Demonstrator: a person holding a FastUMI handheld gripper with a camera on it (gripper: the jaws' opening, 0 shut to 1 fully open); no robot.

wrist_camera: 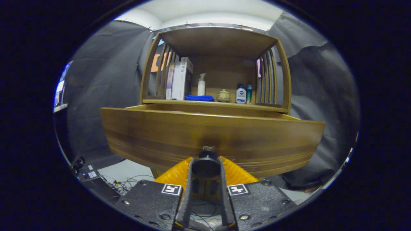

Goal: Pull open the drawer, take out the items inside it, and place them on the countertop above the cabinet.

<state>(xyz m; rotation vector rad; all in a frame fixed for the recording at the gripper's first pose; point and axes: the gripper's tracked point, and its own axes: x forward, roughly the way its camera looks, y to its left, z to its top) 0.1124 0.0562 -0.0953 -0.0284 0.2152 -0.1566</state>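
My claw [205, 166] is clenched on the dark round knob [205, 162] of the drawer [212, 136] — both fingers squeeze it. The drawer sticks out near me, under the countertop [212, 103]. I think I am mid-pull — next I let go and reach inside.

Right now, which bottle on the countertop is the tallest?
The white pump bottle beside the books, behind the blue cloth; the two bottles farther right are shorter. The gripper is shut on the drawer knob.
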